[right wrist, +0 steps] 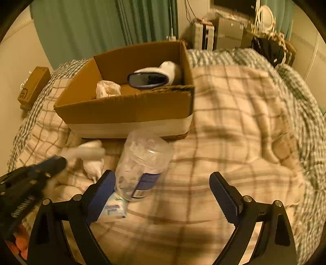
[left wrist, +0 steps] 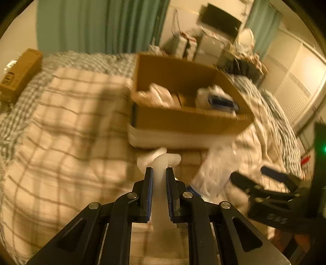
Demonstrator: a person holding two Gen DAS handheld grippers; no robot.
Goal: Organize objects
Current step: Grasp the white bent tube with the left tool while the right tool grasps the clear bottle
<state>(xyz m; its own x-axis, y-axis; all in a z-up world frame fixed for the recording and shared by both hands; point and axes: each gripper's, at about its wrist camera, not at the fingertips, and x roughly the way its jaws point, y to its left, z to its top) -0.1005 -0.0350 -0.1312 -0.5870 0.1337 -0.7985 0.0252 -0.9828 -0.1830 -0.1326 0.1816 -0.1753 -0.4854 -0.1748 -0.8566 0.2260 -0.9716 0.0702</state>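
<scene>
My left gripper [left wrist: 159,171] is shut on a white plastic object [left wrist: 159,161] and holds it above the plaid blanket, just in front of the open cardboard box [left wrist: 189,120]. In the right wrist view the same object [right wrist: 89,152] shows blurred at the left gripper's tip [right wrist: 59,163]. My right gripper [right wrist: 163,179] is open and empty over the blanket. A clear plastic bottle [right wrist: 142,161] lies by its left finger, with a small white-blue packet [right wrist: 113,210] beside it. The box [right wrist: 126,110] holds a white slipper [right wrist: 154,76] and crumpled paper [right wrist: 108,89].
The bed has a plaid blanket [right wrist: 234,132] over a checked cover. A long brown box [left wrist: 20,73] lies at the far left edge. Green curtains [right wrist: 91,26] hang behind. Cluttered shelves and a mirror [right wrist: 264,14] stand at the back right.
</scene>
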